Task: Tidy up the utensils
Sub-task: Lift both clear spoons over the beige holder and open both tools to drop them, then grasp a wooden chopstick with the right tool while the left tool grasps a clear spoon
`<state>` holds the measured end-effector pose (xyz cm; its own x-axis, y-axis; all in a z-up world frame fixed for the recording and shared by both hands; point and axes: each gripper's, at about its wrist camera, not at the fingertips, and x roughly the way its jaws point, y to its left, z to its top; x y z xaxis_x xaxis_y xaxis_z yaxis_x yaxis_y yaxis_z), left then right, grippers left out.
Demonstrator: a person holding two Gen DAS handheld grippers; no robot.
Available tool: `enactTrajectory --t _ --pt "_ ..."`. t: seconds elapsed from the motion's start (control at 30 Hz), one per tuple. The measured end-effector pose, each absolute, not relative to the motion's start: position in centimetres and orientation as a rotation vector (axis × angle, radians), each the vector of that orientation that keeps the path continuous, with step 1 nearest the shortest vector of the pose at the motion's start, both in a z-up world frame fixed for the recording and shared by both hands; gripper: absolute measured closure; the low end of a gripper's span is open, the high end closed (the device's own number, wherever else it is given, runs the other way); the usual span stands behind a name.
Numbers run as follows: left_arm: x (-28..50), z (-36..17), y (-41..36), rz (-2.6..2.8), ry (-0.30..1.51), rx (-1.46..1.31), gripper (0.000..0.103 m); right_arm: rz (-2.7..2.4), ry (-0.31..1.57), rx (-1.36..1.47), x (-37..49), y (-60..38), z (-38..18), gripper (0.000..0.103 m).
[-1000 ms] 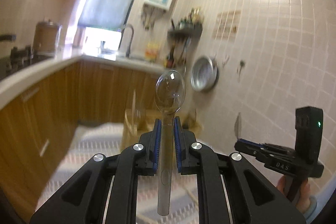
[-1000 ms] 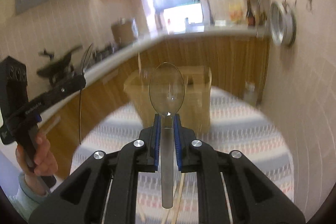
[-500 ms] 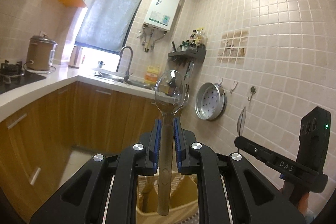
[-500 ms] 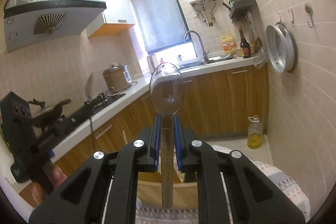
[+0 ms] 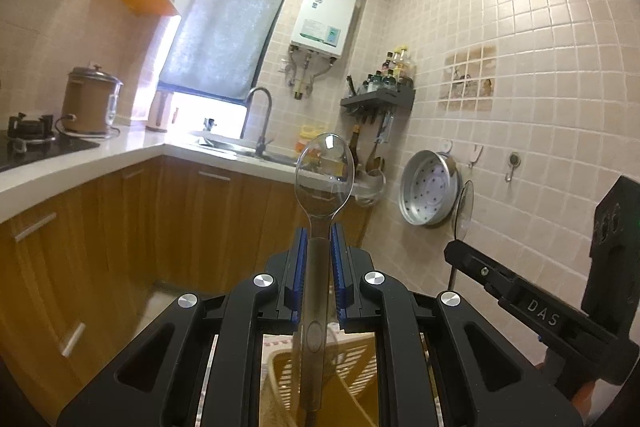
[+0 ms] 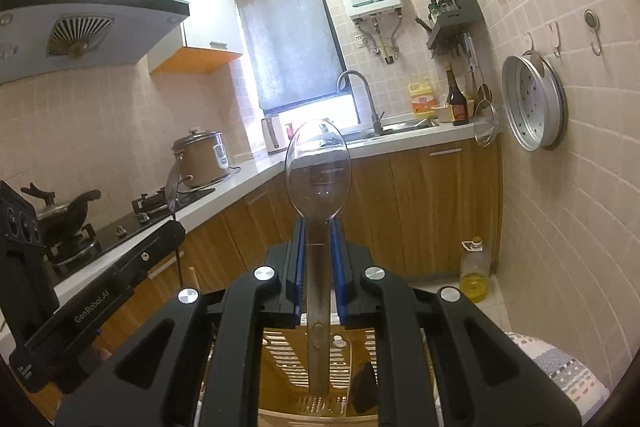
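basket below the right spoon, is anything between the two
Nothing visible. The right gripper holds the clear spoon over the slatted basket, whose opening shows only as far as the jaws leave it in view.

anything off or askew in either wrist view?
Nothing stands out. The left gripper and right gripper each clamp a clear plastic spoon by the handle, bowl forward and straight. The slatted basket below looks intact.

Right gripper [image 6: 319, 227] clamped on clear spoon [image 6: 318, 163], bowl up, above slatted basket [image 6: 280, 355]; left gripper [image 6: 172, 227] alongside, gripping another spoon [image 6: 175, 179].
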<state>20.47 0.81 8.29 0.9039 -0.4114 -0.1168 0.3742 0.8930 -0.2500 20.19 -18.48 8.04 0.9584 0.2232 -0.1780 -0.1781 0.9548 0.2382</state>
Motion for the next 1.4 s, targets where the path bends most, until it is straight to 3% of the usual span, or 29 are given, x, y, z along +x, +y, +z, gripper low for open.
enactTrajectory --t 0.2,0.23,0.27,0.3,0.33,0.37,0.63,0.9,1.2,1.27,1.4 --pt "19.1 7.8 1.0 -0.415 0.211 -0.201 0.091 0.212 0.205 0.202 18.5 -17.9 7.9 0.092" --pt "18.6 8.0 1.2 -0.410 0.212 -0.203 0.082 0.213 0.205 0.204 18.0 -18.0 8.1 0.091" --pt "18.1 8.3 1.5 -0.407 0.220 -0.207 0.065 0.215 0.205 0.205 17.5 -18.1 8.3 0.083" --pt "17.5 8.7 1.8 -0.410 0.219 -0.215 0.058 0.218 0.204 0.209 17.0 -18.2 8.6 0.076" --pt "16.8 9.1 2.2 -0.414 0.214 -0.225 0.056 0.225 0.204 0.215 16.5 -18.3 8.9 0.057" --pt "16.4 9.4 2.4 -0.425 0.215 -0.228 0.055 0.225 0.202 0.219 16.0 -18.5 9.3 0.055" --pt "11.6 12.1 4.4 -0.423 0.224 -0.251 0.055 0.209 0.193 0.194 9.9 -18.8 12.0 0.055" --pt "6.5 11.4 5.7 -0.366 0.386 -0.260 0.055 0.247 0.331 0.162 5.1 -18.7 11.4 0.055" --pt "3.5 5.0 6.8 -0.299 0.671 -0.277 0.055 0.267 0.616 0.117 3.3 -17.6 6.2 0.057" --pt "3.3 2.7 6.9 -0.299 0.739 -0.283 0.055 0.267 0.709 0.118 3.3 -17.6 4.2 0.066" --pt "2.8 -1.1 6.2 -0.305 0.841 -0.262 0.055 0.267 0.872 0.125 3.2 -18.0 0.0 0.071"
